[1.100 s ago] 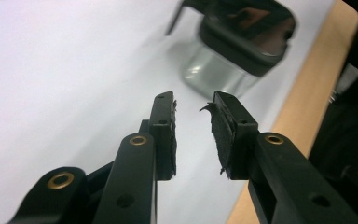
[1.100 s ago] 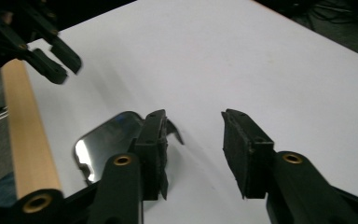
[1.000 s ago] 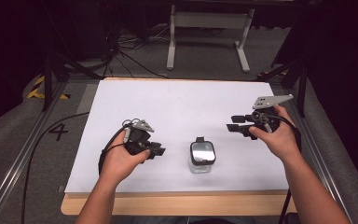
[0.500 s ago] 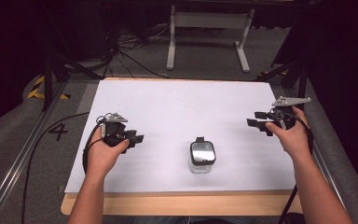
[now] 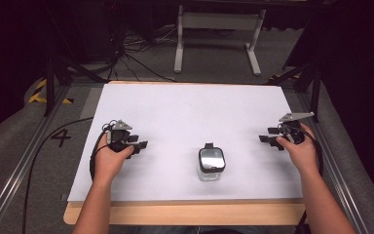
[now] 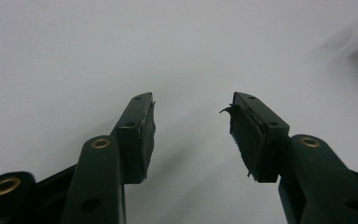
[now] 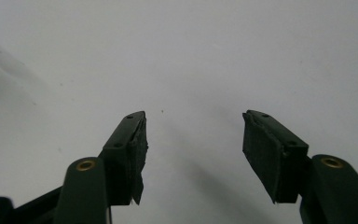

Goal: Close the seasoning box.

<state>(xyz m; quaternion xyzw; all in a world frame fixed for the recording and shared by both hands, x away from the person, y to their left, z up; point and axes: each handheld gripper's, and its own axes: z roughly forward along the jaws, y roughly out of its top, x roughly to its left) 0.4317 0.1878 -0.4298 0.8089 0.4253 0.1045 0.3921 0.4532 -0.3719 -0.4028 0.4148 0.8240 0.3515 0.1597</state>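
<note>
Fingers [image 6: 142,135] apart, well beside lidded glass jar [image 5: 211,165].

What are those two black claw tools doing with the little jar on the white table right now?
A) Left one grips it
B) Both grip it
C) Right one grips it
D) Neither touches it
D: the jar stands alone between the open left gripper and open right gripper.

The jar [image 5: 211,164] stands on the counter [image 5: 190,112] near its front edge, between the left claw [image 5: 139,146] and the right claw [image 5: 269,135], well apart from both.
</note>
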